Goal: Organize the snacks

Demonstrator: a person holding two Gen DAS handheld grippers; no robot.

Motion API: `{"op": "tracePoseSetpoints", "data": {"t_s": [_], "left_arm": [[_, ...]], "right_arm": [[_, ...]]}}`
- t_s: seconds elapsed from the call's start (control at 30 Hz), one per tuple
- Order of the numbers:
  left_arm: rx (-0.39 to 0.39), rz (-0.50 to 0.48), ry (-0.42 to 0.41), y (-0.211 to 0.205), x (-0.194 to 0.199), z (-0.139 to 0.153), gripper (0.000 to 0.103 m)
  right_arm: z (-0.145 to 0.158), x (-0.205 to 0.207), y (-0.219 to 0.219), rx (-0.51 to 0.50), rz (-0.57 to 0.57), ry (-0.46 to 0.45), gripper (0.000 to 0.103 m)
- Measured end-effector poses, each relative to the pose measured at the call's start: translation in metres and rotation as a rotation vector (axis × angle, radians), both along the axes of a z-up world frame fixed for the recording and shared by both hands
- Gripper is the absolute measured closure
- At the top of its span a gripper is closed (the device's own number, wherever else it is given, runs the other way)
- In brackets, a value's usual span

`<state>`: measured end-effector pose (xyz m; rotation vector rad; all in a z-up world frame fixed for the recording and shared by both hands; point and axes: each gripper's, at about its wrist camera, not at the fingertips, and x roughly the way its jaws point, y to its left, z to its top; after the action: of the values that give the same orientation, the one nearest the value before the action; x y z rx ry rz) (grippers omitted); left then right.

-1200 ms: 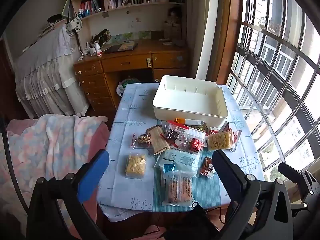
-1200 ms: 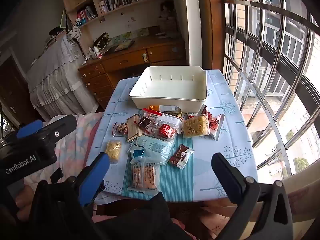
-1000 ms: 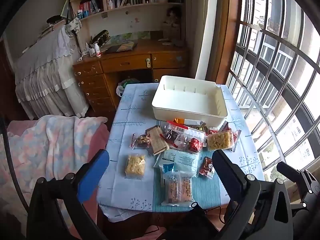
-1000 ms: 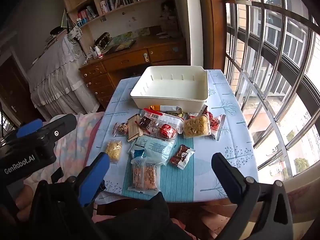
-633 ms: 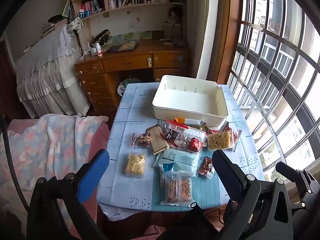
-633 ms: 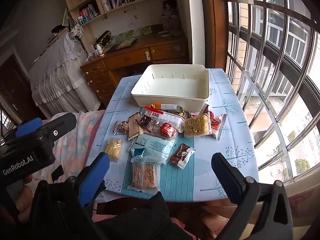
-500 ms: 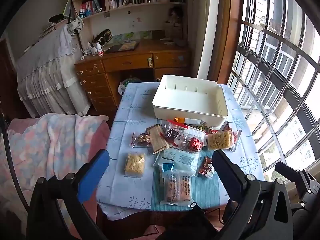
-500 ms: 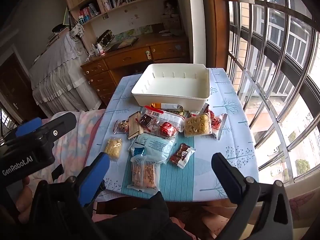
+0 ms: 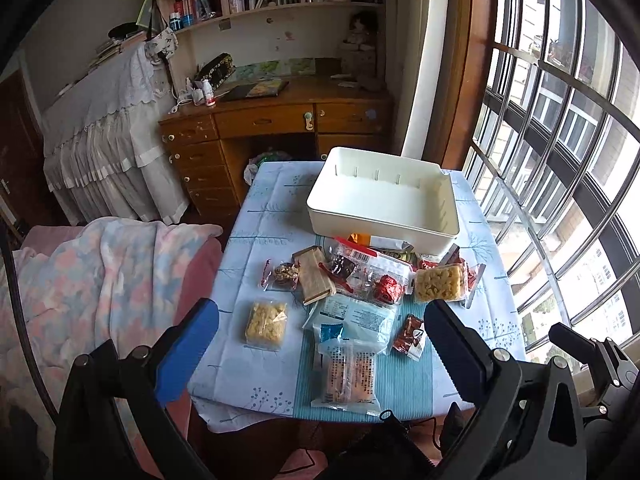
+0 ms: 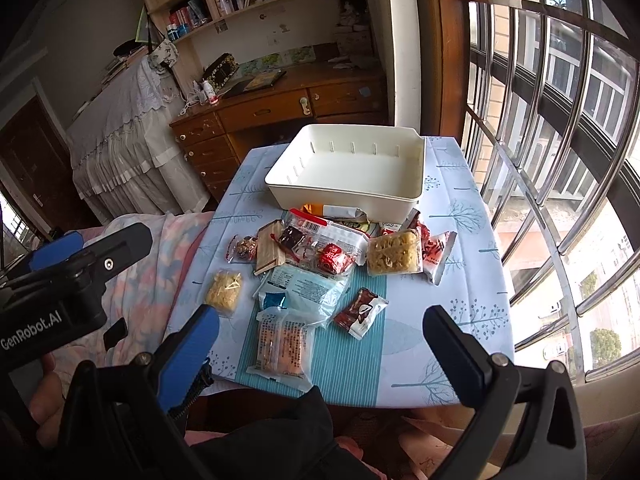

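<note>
Left wrist: left hand-held gripper [image 9: 320,342] spread wide, empty; right hand-held gripper [image 10: 320,340] likewise.

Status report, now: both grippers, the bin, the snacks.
Left gripper open, right gripper open, both short of the table, holding nothing. White bin empty. Snack packets all loose on the tablecloth. Nothing in the way.

Wide-spread right tongs [image 10: 320,332] hover above snack packets [image 10: 320,258] before an empty white bin [image 10: 348,196].
</note>
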<state>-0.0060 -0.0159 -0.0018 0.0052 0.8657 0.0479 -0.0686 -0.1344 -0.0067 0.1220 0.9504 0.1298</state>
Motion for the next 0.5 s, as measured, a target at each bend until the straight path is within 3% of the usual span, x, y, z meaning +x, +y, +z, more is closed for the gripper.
{"op": "tracePoseSetpoints", "data": {"t_s": [0.5], "left_arm": [[0.011, 0.115, 0.029, -0.013, -0.009, -0.007, 0.001]], "right_arm": [[-0.006, 0.009, -0.018, 0.022, 0.099, 0.016, 0.001]]}}
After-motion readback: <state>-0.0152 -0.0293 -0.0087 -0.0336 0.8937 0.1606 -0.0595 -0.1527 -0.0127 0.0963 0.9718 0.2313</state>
